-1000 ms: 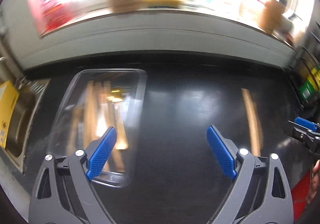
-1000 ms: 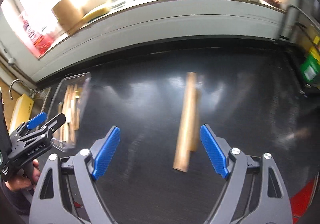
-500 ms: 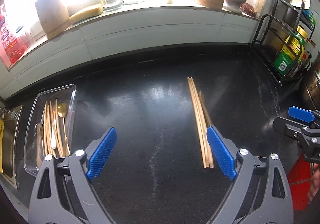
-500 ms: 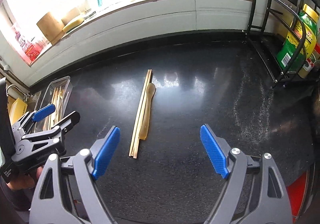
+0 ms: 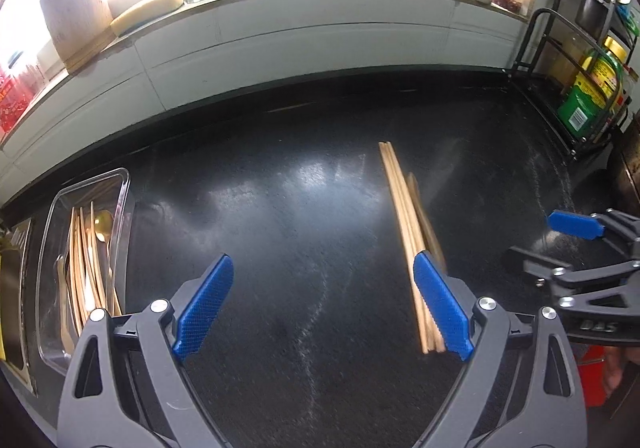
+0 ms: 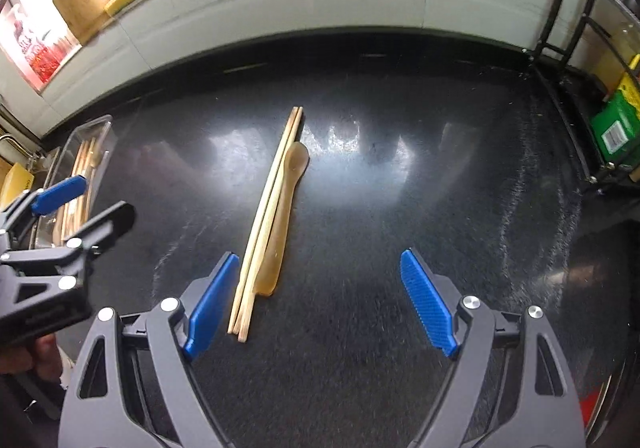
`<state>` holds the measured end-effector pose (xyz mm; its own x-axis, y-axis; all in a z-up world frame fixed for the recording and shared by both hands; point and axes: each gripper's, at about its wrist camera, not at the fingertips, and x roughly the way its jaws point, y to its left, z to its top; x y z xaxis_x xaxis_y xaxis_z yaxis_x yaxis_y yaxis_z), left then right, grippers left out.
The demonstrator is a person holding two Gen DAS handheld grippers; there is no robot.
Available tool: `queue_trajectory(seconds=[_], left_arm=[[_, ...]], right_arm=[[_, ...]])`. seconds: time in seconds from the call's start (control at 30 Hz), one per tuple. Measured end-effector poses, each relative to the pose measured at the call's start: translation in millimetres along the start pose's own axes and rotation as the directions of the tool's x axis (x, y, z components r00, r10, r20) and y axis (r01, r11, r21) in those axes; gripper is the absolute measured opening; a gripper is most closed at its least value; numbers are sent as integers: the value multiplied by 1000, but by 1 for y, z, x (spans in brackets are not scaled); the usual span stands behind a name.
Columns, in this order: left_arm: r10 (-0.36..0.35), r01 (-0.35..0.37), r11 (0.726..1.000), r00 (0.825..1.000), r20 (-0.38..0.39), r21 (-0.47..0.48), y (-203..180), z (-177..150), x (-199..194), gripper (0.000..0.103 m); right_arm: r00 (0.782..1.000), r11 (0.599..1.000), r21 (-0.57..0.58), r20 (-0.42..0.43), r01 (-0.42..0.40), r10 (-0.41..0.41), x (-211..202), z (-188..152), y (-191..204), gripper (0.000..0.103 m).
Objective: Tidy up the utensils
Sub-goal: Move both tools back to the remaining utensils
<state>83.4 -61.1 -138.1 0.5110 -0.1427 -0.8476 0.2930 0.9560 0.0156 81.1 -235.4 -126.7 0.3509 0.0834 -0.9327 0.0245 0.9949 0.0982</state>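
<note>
A glossy black stone countertop (image 6: 400,208) fills both views, backed along the top of the frame by a white tiled ledge (image 5: 280,44) crowded with jars. At the right edge stands a black wire rack (image 5: 560,80) holding a green-labelled bottle. At the far left of the left-wrist view sits a clear plastic rectangular tray (image 5: 120,216) with gold cutlery (image 5: 90,260) lying inside. The left gripper (image 5: 324,308) and right gripper (image 6: 316,304) both hang over bare counter with blue pads spread wide, nothing between them. A pair of pale wooden chopsticks (image 6: 268,220) lies mid-counter, a small wooden spoon (image 6: 286,216) touching its right side, just beside the right gripper's left pad.
</note>
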Motion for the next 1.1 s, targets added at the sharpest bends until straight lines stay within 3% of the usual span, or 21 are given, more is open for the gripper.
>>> queue_trajectory(seconds=[0.43,0.53,0.7,0.87,1.1], left_arm=[[-97,101,994,992,-76,51,0,22,75,89],[-119,126,990,987,-107,60,-4,21,91,89],[-143,152,987,980,-140,55,-10,19,111,89],[-154,167,984,975,-159,69,-21,18,125,89],[-119,135,985,982,-147,104,-26,21,134,89]], right_arm=[[993,997,-73,-113,35,-43,79,24,3,80],[986,986,-82,-65,146,-151,70,27,-5,76],[992,994,43,-86,98,-94,62,33,-37,76],[994,995,78,-95,69,-61,62,38,-48,76],[994,994,84,-97,66,-58,60,39,-53,76]])
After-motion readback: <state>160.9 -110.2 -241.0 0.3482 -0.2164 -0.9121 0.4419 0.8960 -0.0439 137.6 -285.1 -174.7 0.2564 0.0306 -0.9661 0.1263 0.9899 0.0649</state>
